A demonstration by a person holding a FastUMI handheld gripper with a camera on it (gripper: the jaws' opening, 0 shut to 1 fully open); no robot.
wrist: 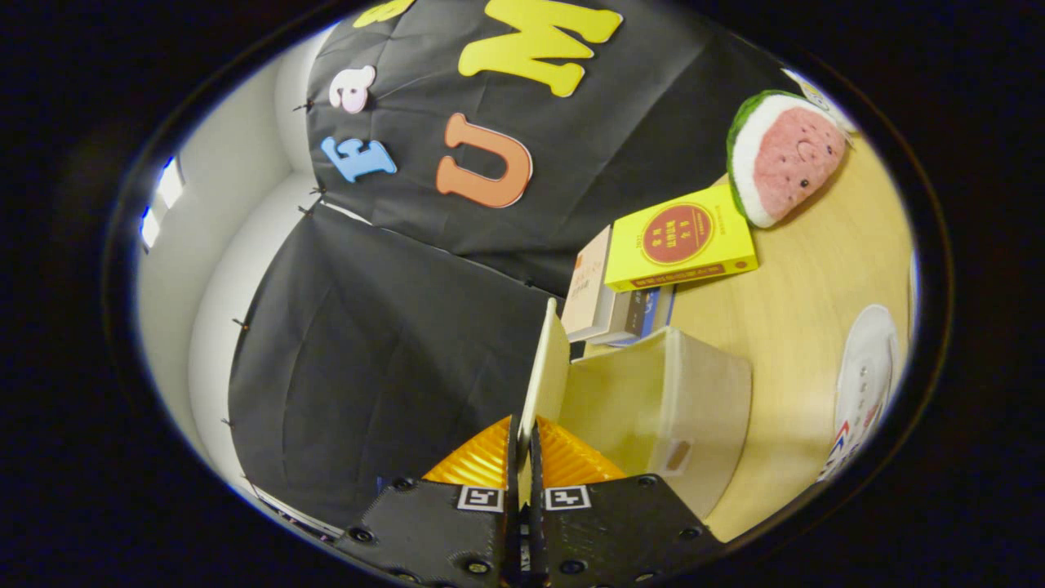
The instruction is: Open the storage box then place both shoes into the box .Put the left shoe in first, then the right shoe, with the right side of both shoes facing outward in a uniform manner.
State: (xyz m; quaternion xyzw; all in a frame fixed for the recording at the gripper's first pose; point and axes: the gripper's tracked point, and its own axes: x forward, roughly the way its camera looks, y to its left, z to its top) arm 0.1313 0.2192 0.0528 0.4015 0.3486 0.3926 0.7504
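Note:
A cream fabric storage box (669,408) stands on the wooden table, just ahead and to the right of my fingers. Its lid (545,371) is swung up on edge and runs down between my two fingers. My gripper (522,457) is shut on the lid's lower edge, both fingers pressing on it. The view is tilted, so the box and table lean to the right. The box's inside is partly visible and looks pale and hollow.
Behind the box lies a stack of books (620,302) with a yellow book (682,238) on top. A watermelon plush toy (784,155) sits beyond it. A white plate (865,376) lies on the wooden table (800,302) to the right of the box.

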